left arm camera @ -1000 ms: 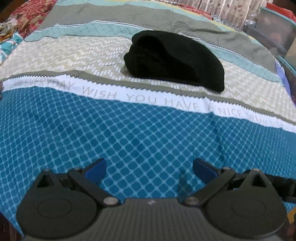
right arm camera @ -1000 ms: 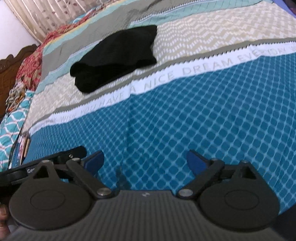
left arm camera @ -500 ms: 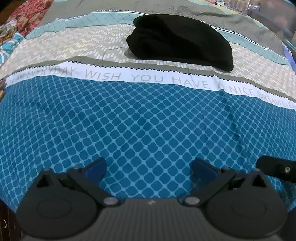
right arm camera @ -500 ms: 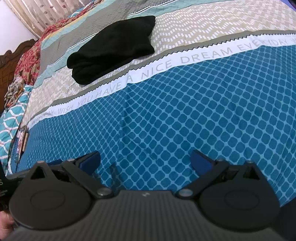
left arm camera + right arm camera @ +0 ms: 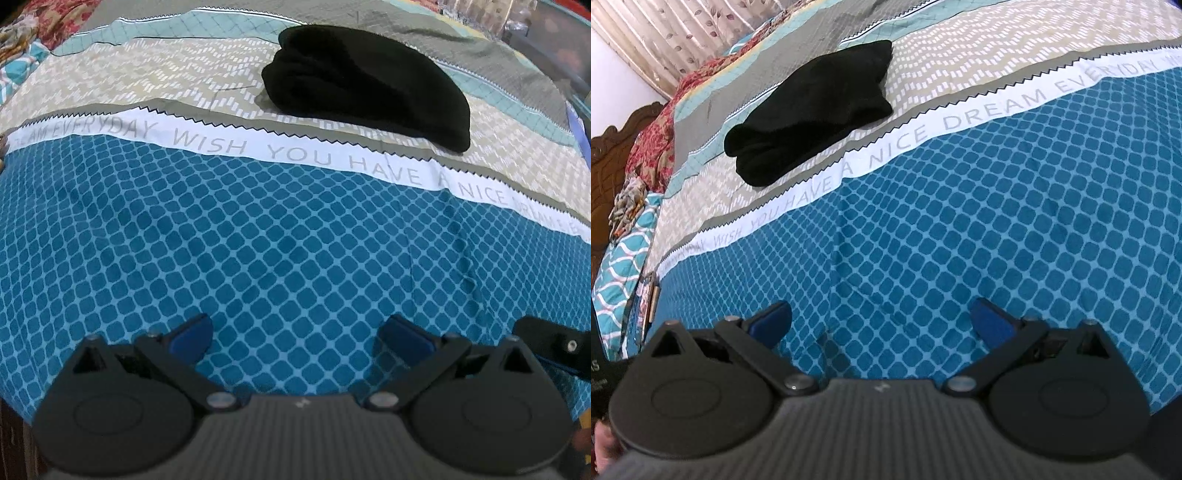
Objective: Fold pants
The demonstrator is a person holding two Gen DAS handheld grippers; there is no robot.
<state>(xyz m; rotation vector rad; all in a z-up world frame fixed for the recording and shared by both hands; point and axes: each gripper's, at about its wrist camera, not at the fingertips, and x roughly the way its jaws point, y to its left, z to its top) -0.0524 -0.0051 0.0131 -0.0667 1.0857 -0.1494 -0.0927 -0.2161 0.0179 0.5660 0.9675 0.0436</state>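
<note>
A: Black fabric, thick and matte: the pants (image 5: 369,85) lie bunched in a compact bundle on the beige zigzag band of the bedspread (image 5: 258,258), far side of the white lettered stripe. Well apart from both tools.

B: Jaw state?

A: Left gripper (image 5: 295,336) spread wide, blue pads apart, nothing between them; it hangs over the blue lattice print. Right gripper (image 5: 881,321) likewise released and empty, over the same blue field.

B: Handling guess for the cloth?

A: Soft, limp, probably light to middling. No stiffness, so it will sag from any pinch point and drag on the cover rather than slide. Not fragile. Layers appear stacked at the rounded left end in the left wrist view, so a shallow pinch may lift only the top ply.

B: Where to grip?

A: I would take an outer edge or corner, one tool at each end. Waistband and hems cannot be told apart; the black swallows all detail.

B: Any writing?

A: Stripe reads "EVERYDAY WISH YOU HAVE A NICE" from the left wrist; the right wrist adds "DREAM EVERYDAY". No brand label visible on the pants.
</note>
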